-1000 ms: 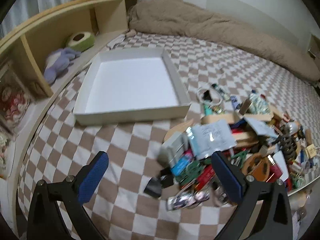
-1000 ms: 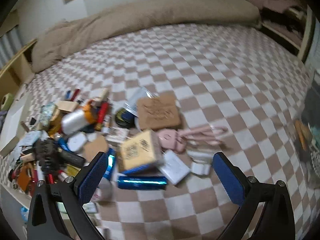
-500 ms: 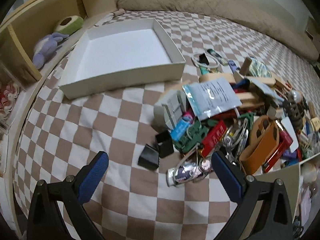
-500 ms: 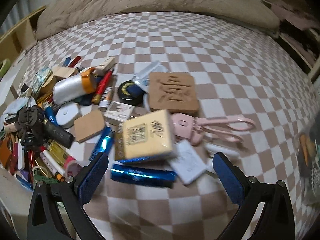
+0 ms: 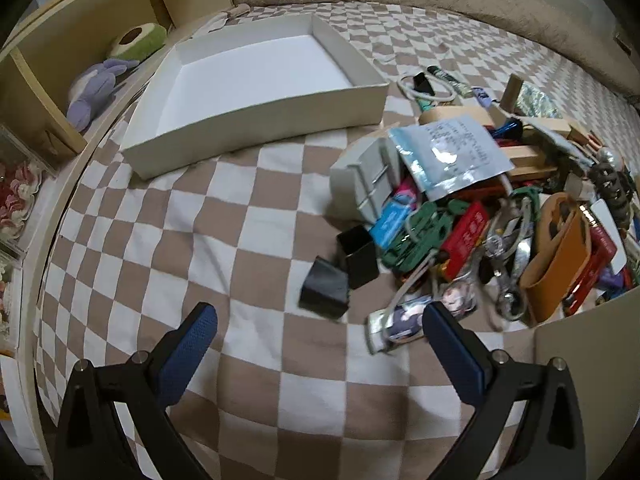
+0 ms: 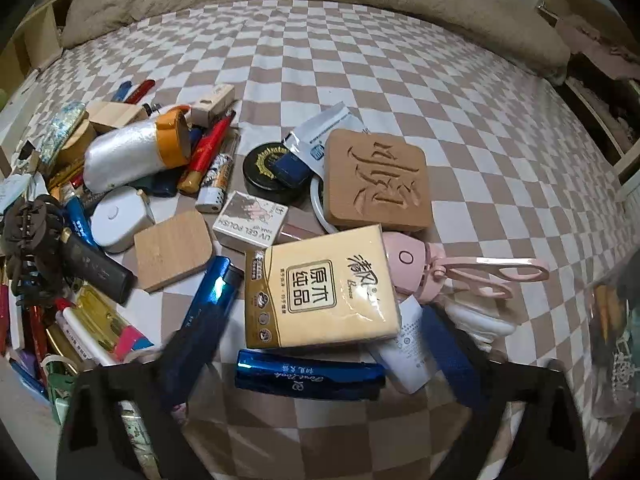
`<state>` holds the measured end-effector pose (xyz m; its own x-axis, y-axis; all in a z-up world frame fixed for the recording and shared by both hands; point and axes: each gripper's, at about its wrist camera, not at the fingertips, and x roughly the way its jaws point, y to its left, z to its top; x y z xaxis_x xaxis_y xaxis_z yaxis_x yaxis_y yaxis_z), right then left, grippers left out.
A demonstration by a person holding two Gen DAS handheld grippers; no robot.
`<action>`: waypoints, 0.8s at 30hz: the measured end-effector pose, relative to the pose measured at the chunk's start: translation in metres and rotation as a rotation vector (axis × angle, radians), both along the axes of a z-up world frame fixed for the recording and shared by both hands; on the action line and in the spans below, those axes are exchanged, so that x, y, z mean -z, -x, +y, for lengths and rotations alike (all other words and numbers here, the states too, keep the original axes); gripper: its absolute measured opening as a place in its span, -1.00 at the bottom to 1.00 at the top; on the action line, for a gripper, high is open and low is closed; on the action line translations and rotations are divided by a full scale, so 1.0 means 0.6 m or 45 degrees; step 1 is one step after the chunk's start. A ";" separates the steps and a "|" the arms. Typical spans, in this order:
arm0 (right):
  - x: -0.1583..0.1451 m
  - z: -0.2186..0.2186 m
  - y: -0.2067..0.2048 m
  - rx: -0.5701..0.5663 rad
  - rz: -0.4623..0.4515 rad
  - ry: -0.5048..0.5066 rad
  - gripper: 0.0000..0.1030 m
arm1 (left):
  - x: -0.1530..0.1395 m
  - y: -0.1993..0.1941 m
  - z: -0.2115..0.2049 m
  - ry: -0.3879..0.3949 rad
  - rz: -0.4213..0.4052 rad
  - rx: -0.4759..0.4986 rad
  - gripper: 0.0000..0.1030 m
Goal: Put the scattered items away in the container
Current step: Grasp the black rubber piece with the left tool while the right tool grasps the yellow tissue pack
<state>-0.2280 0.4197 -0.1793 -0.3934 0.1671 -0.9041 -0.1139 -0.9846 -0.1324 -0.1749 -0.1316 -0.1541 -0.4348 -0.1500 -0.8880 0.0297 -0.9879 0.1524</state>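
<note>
- Left wrist view: the left gripper (image 5: 320, 322) is hanging over the checked bed (image 5: 248, 364) with its blue fingers (image 5: 188, 344) spread wide and nothing between them.
- The white box (image 5: 256, 110) is sitting on the bed up past the gripper, near the wooden shelf (image 5: 52, 60). No scattered items are lying in the part of it I can see.
- Two small black blocks (image 5: 340, 276) are lying just ahead of the fingers, touching each other.
- The big pile (image 5: 480, 216) is lying to the right of the box, well outside it. A grey box (image 5: 364, 180) is leaning at its near edge, with a shiny packet (image 5: 452, 156) partly over it.
- A purple soft toy (image 5: 96, 88) is resting on the shelf.
- Right wrist view: the right gripper (image 6: 320, 344) is pointing down at the pile, and its fingers (image 6: 452, 344) are looking blurry.
- The fingers have just been closing, and they are sitting on each side of the tissue pack (image 6: 324, 288) and the blue tube (image 6: 308, 374). I cannot tell if they are pressing on anything.
- The tissue pack is lying on top of other things. The blue tube is lying flat just in front of it.
- A pink fan (image 6: 448, 272) is poking out to the right of the tissue pack.
- A wooden coaster (image 6: 376, 178) with a carved sign is lying just behind the tissue pack.
- A silver bottle (image 6: 132, 152) with an orange cap is lying on its side further left.
</note>
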 end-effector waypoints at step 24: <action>-0.025 -0.008 -0.015 -0.019 0.006 0.056 0.47 | 0.033 0.012 0.015 0.085 -0.066 0.101 -0.43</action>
<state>-0.2187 0.4152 -0.1646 -0.3994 0.1211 -0.9087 -0.1000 -0.9911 -0.0881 -0.1824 -0.1223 -0.1738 -0.4012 -0.1764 -0.8988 -0.0575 -0.9745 0.2169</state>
